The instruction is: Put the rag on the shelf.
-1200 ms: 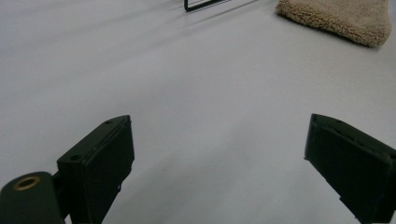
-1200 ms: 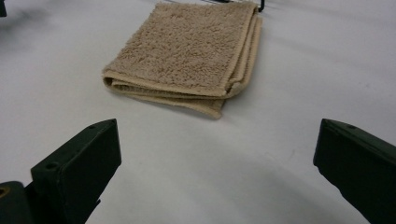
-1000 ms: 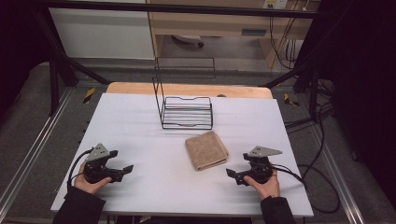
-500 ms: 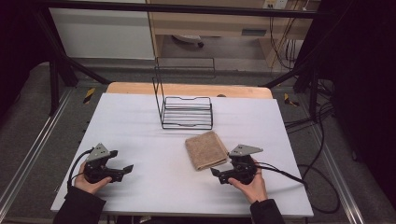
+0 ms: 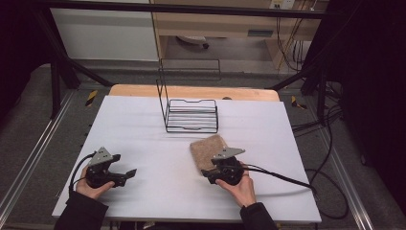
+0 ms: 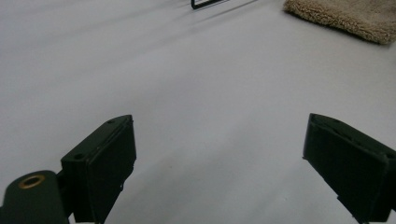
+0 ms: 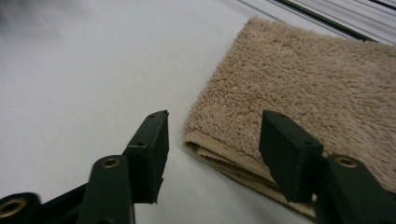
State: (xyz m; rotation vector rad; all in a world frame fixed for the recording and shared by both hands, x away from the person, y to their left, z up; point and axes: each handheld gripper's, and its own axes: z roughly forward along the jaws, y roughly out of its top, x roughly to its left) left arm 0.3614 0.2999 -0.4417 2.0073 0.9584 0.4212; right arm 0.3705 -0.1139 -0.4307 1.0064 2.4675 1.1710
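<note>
Right gripper point(image 7: 212, 140) jaws apart, astride folded towel point(image 7: 308, 88) corner near table's point(image 5: 143, 124) front edge; risks pinching top layer only.

White counter point(image 5: 143, 124), rectangular, with a strip of bare wood along the far edge. Black wire rack point(image 5: 190, 114) standing near the middle of the far edge. Folded tan towel point(image 5: 207, 149) lying flat just nearer than the rack, toward the near edge.
</note>
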